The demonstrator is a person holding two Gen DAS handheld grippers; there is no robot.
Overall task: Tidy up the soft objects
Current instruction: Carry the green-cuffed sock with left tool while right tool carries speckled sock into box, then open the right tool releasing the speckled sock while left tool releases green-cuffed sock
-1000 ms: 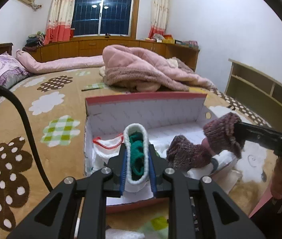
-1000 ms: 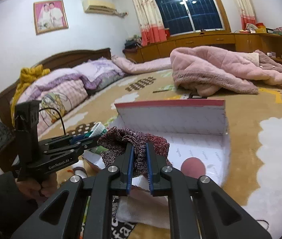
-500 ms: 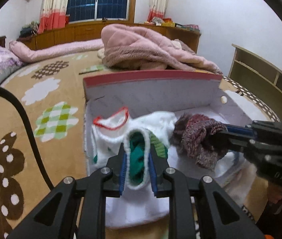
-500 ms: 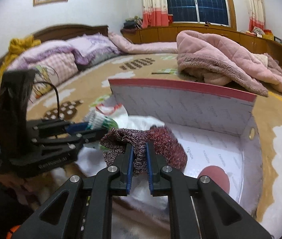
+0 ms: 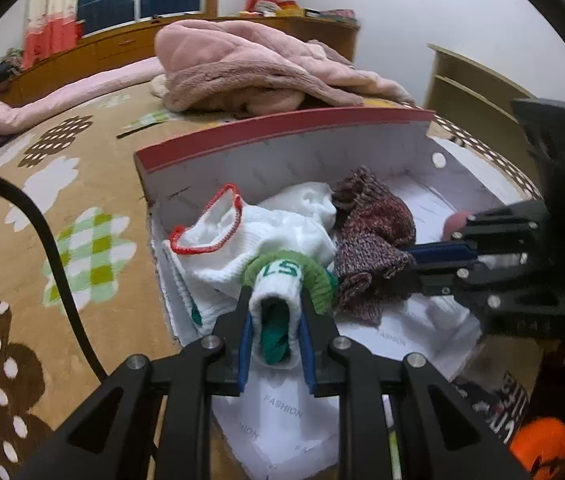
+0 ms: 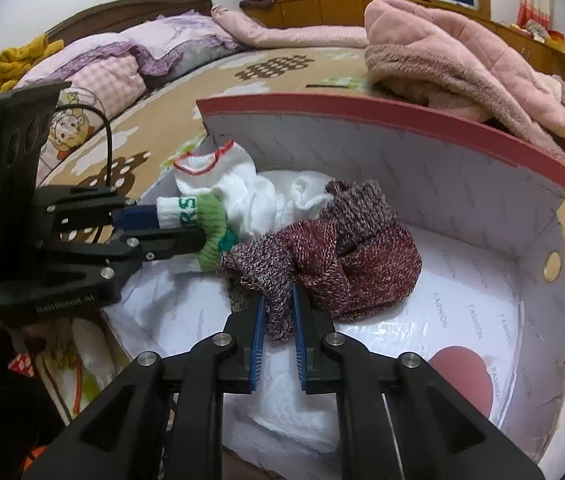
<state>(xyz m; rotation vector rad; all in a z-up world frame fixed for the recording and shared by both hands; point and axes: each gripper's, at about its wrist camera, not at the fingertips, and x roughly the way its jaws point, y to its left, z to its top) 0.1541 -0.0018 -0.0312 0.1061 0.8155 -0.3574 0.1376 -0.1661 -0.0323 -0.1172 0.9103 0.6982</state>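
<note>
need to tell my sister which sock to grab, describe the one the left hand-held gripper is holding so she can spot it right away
Look at the open shoe box with the red rim on the bed. At its left side, beside a white sock with red trim, the left hand-held gripper pinches the green and white sock. Its fuzzy green band and green letters set it apart from the maroon knit sock to its right.

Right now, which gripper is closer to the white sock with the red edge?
Left. The left gripper, holding a green-and-white sock, sits right beside the red-edged sock. The right gripper grips the maroon sock, farther away.
</note>
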